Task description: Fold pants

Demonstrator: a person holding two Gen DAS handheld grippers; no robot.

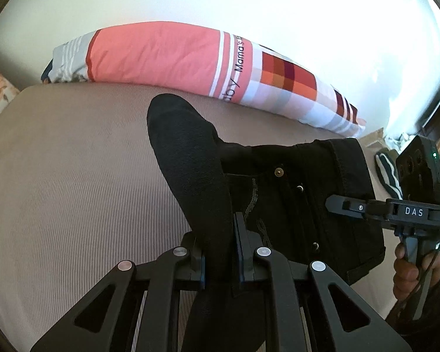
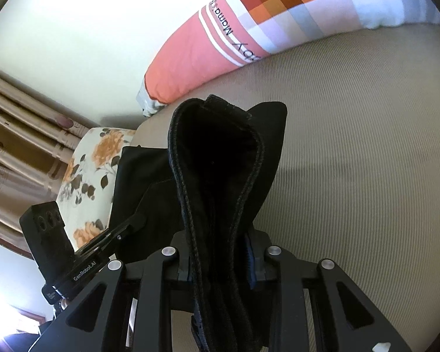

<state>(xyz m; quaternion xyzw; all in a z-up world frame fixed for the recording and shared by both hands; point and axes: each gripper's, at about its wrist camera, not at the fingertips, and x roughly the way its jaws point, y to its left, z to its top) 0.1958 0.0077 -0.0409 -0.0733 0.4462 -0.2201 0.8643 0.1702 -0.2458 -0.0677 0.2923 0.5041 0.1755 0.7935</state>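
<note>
Beige ribbed bed under white wall, long pink-and-checked pillow along far edge. Black pants lifted off bed, nearer than pillow. Left tongs clamped on dark trouser fabric, jaws nearly together. Right tongs pinched on stitched waistband fold of pants, cloth bunched between jaws. Floral cushion left of pillow's end.

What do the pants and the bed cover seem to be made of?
Pants: black denim-like cotton, matte; heavy topstitched seams, metal button and rivets point to jeans. Bed cover: beige woven or knit fabric, matte, with fine parallel ribs; the exact fibre cannot be told. Both grippers, left and right, are closed on the pants.
</note>
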